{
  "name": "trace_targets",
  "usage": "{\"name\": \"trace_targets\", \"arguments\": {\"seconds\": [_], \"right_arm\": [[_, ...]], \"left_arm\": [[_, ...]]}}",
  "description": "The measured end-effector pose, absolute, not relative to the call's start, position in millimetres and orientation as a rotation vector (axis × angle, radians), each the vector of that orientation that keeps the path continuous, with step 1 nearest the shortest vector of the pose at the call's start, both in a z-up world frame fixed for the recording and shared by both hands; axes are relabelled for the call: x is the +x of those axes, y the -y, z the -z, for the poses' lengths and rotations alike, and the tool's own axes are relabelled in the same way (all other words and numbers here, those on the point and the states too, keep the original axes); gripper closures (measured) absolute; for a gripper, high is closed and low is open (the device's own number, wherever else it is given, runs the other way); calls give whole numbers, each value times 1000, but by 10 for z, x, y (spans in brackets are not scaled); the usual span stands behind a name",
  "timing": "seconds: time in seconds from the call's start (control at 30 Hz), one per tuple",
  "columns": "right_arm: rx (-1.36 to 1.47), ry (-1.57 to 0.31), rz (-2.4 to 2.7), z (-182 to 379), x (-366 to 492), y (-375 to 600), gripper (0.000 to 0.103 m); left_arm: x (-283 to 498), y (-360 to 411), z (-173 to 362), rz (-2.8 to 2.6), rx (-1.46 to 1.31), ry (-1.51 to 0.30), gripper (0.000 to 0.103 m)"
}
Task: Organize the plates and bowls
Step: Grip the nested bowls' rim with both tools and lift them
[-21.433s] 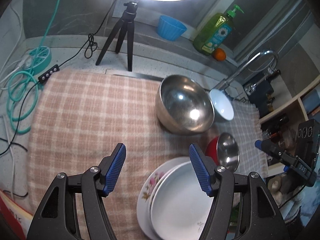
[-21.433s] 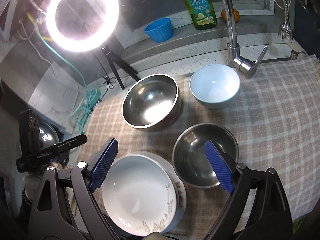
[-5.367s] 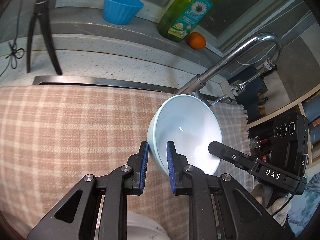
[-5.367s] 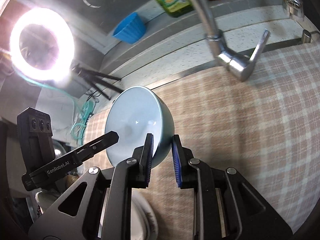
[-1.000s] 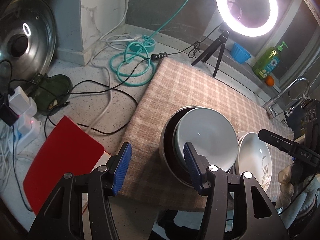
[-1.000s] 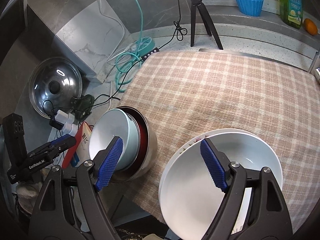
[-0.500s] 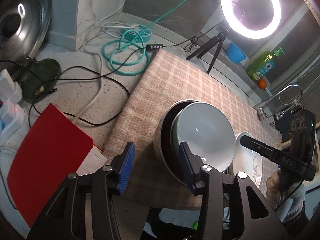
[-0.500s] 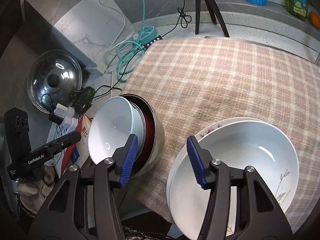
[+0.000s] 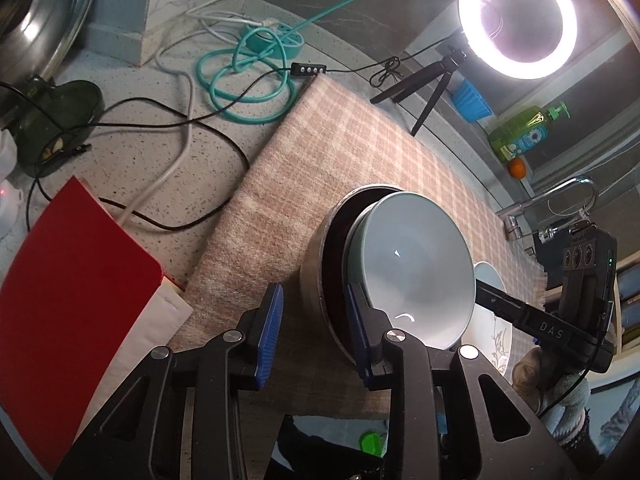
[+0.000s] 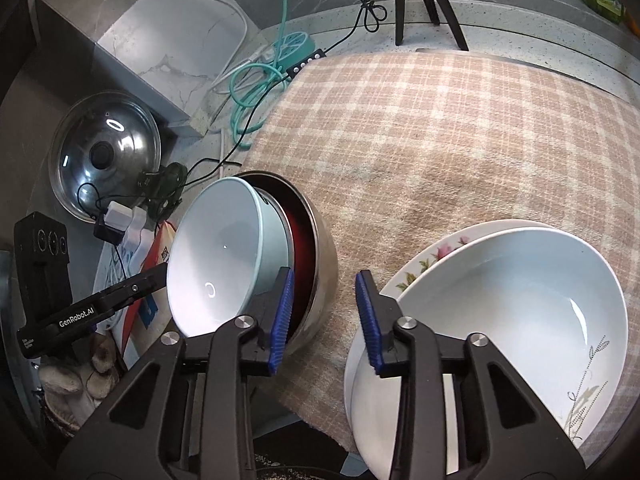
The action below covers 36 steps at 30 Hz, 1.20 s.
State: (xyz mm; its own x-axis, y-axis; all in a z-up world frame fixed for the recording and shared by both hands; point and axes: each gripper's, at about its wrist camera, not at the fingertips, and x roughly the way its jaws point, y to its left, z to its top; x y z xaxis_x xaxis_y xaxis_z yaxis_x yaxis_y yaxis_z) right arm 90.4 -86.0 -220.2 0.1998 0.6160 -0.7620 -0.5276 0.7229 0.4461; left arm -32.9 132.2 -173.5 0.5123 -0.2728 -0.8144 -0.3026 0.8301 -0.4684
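A light blue bowl (image 9: 416, 268) (image 10: 224, 256) sits nested with a red bowl (image 10: 301, 236) inside a large steel bowl (image 9: 316, 276) (image 10: 320, 280) on the plaid cloth (image 9: 320, 168). My left gripper (image 9: 314, 328) is open, its jaws straddling the steel bowl's near rim. My right gripper (image 10: 324, 312) is open, its jaws straddling the steel bowl's other side. A white deep plate (image 10: 512, 320) lies stacked on a flowered plate (image 10: 436, 252) beside the bowls; the stack also shows in the left wrist view (image 9: 496, 328).
Ring light on tripod (image 9: 516, 20), blue cup (image 9: 472, 100), soap bottle (image 9: 520, 136), orange (image 9: 518, 168) and faucet (image 9: 560, 196) stand at the back. Teal cable coil (image 9: 248, 80), black wires, a red book (image 9: 68, 280) and a pot lid (image 10: 106, 152) lie left of the cloth.
Both grippers have moved closer to the nested bowls and their jaws have narrowed around the steel bowl's rim on opposite sides.
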Motion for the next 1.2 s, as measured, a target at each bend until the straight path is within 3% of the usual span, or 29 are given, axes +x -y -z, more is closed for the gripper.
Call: {"name": "trace_targets", "arguments": {"seconds": [0.23,0.53,0.73,1.2], "right_arm": [[105,-1123,-795,2256,937,855,82],[59,-1134,-799,2285,924,773,82],[71,-1148,-808,2331,948,733,88],[71,-1128,-803,2265,907,770,88]], "left_arm": [[-300,-1349,1805,-4,-660,-1054,81],[-262,-1330,1869,-1,-642,-1080,85],[-237,-1292,1861,15,-635,-1072,94],[-253,-1193,1746,11,-591,-1063,94]]}}
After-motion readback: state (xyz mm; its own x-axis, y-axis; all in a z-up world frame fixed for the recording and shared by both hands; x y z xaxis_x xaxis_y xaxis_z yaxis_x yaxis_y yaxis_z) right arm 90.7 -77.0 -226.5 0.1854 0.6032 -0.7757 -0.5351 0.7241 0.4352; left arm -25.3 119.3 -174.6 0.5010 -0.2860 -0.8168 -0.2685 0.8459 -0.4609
